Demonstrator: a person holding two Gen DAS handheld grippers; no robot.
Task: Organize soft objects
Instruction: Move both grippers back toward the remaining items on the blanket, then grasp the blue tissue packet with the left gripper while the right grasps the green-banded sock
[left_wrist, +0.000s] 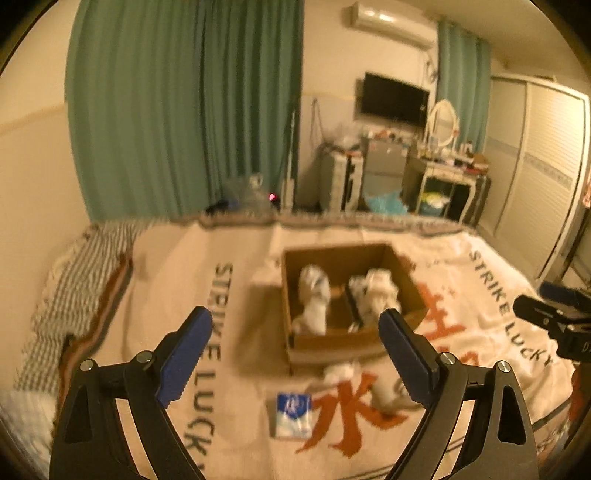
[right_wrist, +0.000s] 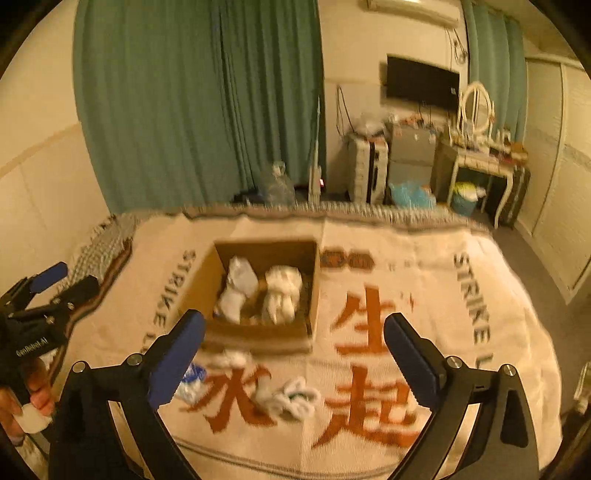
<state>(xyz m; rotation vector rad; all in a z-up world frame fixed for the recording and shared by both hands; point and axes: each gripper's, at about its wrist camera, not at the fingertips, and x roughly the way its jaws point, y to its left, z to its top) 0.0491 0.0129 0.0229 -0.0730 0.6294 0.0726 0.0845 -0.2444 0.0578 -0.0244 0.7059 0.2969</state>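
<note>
Left tool (left_wrist: 295, 332): blue-padded fingers spread wide apart, nothing between them; it fills the lower part of the left wrist view, above the bed. Also seen at the left edge of the right wrist view (right_wrist: 48, 284), gripped by the person's hand (right_wrist: 22, 398).

Right tool (right_wrist: 293, 339): blue-padded fingers spread wide apart, holding nothing; lower part of the right wrist view. Its body shows at the right edge of the left wrist view (left_wrist: 554, 317).

Cardboard box (left_wrist: 406, 280): open-topped, brown, centre of frame, standing on the blanket. Contains several white soft bundles (left_wrist: 314, 299), lying side by side; their exact number cannot be told through the blur.

Loose white soft items (right_wrist: 295, 397): crumpled, lying on the blanket just in front of the box, lower centre of frame; a smaller white piece (right_wrist: 232, 358) lies nearer the box's front wall.

Blue-and-white packet (left_wrist: 293, 415): flat on the blanket, lower centre of the left wrist view, to the left of the loose white items.

Blanket (left_wrist: 166, 266): cream, covering the bed, printed with large orange characters and black lettering "STRIKE LUCKY".

Background, upper frame: green curtains (left_wrist: 166, 110), wall-mounted television (left_wrist: 393, 98), air conditioner (left_wrist: 391, 22), dressing table with oval mirror (left_wrist: 443, 122), sliding wardrobe doors (left_wrist: 535, 158).
</note>
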